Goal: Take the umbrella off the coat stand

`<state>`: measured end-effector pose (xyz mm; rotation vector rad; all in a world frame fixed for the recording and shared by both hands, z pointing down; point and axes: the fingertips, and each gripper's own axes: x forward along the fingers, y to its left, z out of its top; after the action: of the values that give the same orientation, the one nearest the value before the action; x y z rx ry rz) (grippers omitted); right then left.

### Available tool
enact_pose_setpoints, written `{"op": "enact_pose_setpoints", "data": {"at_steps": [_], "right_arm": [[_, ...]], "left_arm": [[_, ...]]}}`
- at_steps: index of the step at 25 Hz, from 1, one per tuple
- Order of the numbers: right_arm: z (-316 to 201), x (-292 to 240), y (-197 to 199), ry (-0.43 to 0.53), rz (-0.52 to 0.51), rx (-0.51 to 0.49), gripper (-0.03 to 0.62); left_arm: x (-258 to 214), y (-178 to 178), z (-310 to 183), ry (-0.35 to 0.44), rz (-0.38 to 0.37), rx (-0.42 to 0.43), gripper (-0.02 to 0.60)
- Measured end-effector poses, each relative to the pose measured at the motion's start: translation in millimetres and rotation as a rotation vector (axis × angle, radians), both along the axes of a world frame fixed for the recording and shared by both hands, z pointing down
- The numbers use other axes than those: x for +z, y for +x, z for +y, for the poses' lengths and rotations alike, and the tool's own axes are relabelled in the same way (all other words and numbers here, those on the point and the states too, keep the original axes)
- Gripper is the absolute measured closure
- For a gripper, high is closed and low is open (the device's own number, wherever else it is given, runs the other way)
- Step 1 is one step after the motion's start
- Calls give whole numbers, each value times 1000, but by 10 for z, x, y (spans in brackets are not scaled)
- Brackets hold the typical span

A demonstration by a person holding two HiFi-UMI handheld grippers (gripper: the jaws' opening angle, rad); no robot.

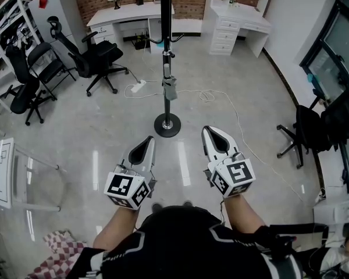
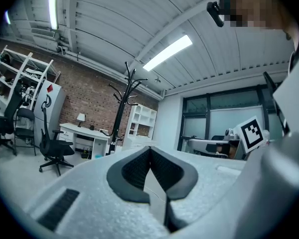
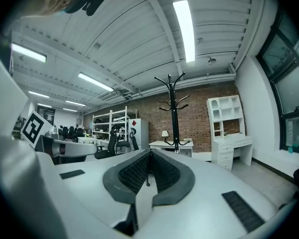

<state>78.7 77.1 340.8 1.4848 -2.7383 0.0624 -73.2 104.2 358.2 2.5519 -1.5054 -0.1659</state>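
Note:
The black coat stand [image 1: 166,68] rises from a round base in the middle of the floor, ahead of me. A small grey folded umbrella [image 1: 170,89] hangs against its pole, about halfway down. My left gripper [image 1: 146,143] and right gripper [image 1: 212,133] are held level side by side, well short of the stand. Both are shut with nothing between the pads. The stand's hooked top [image 2: 127,86] shows above the shut left gripper [image 2: 149,149] in the left gripper view. It also shows above the shut right gripper [image 3: 149,151] as the stand [image 3: 174,101] in the right gripper view.
Black office chairs [image 1: 93,54] stand at the left. A white desk [image 1: 131,16] and white drawers [image 1: 225,31] line the brick back wall. A white cable [image 1: 221,100] trails over the floor beside the stand's base. Another chair [image 1: 305,129] is at the right.

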Motion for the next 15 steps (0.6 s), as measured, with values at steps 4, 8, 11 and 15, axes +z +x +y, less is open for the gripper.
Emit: {"op": "enact_pose_setpoints", "data": {"at_steps": [4,8,11,15], "right_arm": [[11,11,-130,-3,-6,-4,585],[28,47,-272,-5,-10,10,585],[67,72,-440,11,-1,11,585],[84,69,-602,20,12,18,585]], "left_arm": [[20,-121,22,4,17,5,572],[81,-293,67,4,27,18,571],[129,-447,78,12,25,38,572],[152,-600,59,9,30,55,572]]}}
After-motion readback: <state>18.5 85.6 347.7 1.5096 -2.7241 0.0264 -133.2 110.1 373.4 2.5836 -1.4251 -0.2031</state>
